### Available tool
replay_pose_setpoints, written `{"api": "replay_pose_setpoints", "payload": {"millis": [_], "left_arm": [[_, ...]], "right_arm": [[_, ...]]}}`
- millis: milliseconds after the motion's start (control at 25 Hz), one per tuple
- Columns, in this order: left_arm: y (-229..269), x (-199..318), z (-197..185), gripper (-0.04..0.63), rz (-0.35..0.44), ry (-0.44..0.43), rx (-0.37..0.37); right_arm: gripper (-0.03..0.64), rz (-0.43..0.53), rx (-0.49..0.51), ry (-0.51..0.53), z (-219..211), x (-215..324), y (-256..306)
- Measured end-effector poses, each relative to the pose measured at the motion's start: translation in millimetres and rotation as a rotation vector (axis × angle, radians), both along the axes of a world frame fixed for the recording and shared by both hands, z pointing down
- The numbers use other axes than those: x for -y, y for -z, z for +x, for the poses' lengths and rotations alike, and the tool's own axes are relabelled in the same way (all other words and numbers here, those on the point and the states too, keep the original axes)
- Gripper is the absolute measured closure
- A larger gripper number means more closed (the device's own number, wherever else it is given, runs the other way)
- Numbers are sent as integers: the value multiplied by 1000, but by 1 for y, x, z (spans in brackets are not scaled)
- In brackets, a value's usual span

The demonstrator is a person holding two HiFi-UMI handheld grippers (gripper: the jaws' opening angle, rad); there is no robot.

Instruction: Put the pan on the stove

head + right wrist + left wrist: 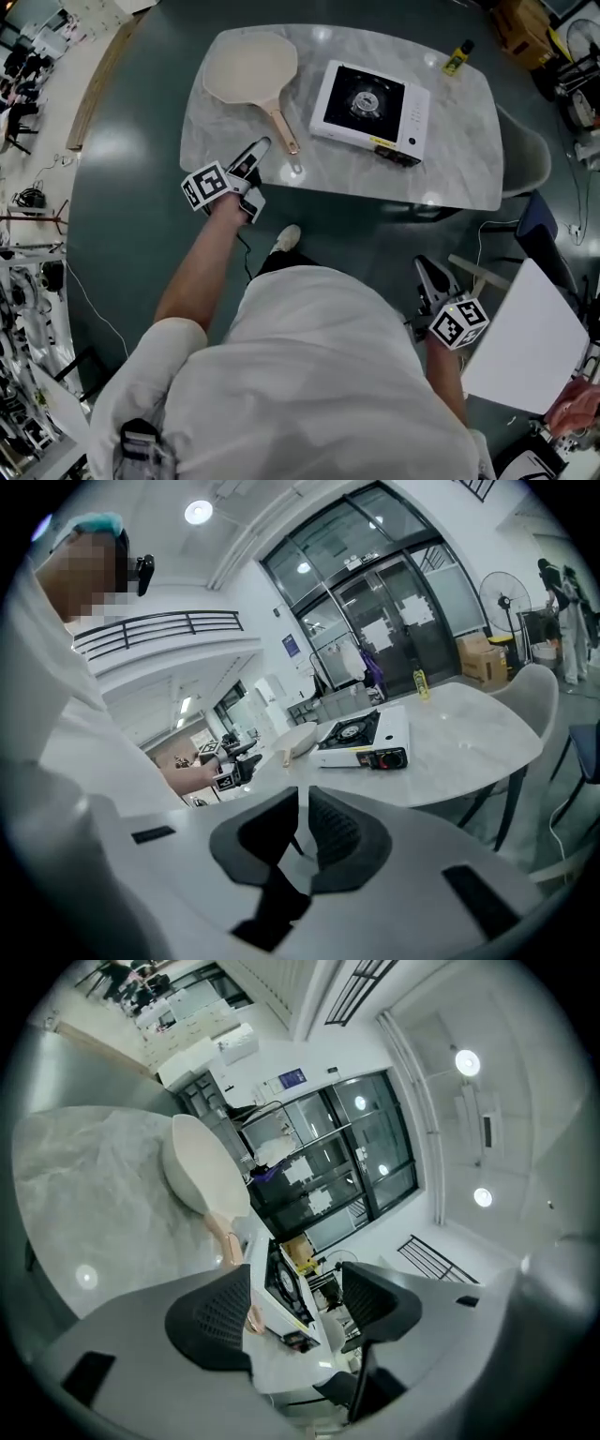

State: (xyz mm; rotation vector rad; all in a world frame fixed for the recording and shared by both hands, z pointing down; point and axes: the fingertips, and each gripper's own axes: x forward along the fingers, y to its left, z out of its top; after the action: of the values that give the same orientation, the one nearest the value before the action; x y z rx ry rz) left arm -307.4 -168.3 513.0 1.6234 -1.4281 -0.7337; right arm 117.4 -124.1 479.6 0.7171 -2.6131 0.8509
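- Marble counter (450, 178) carries the white stove (370, 103) on its right half.
- Pan (248, 67) lies left of the stove, apart from it.
- Left tongs (255, 157) gape wide, empty, near the pan's handle end.
- Right tongs (302, 825) nearly closed, empty, off the counter.

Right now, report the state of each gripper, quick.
Left gripper: open, nothing between its jaws.
Right gripper: closed, holding nothing.
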Motion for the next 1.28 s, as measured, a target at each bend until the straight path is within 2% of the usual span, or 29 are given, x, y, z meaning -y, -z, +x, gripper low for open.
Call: {"api": "replay_pose_setpoints", "payload": {"millis": [200, 400, 720, 1000, 1120, 1160, 1240, 1280], "left_arm": [[-50, 55, -54, 288, -49, 23, -102], [-87, 104, -76, 280, -100, -1, -198], [-117, 155, -79, 278, -133, -72, -299], [-124, 182, -77, 279, -105, -104, -417], [-125, 189, -70, 284, -89, -146, -469], [-125, 190, -68, 297, -80, -161, -488], [-121, 191, -66, 416, -65, -186, -509], [-119, 192, -65, 422, -68, -199, -504]], "right_arm": [[574, -7, -20, -86, -34, 17, 5], [575, -22, -64, -171, -62, 16, 16], [577, -55, -111, -319, -84, -2, 19], [580, -80, -145, -402, -87, -20, 19], [583, -88, -152, -425, -87, -25, 17], [583, -90, -153, -430, -87, -27, 17], [584, -92, -150, -439, -89, -31, 16], [584, -93, -148, -443, -91, -33, 16]]}}
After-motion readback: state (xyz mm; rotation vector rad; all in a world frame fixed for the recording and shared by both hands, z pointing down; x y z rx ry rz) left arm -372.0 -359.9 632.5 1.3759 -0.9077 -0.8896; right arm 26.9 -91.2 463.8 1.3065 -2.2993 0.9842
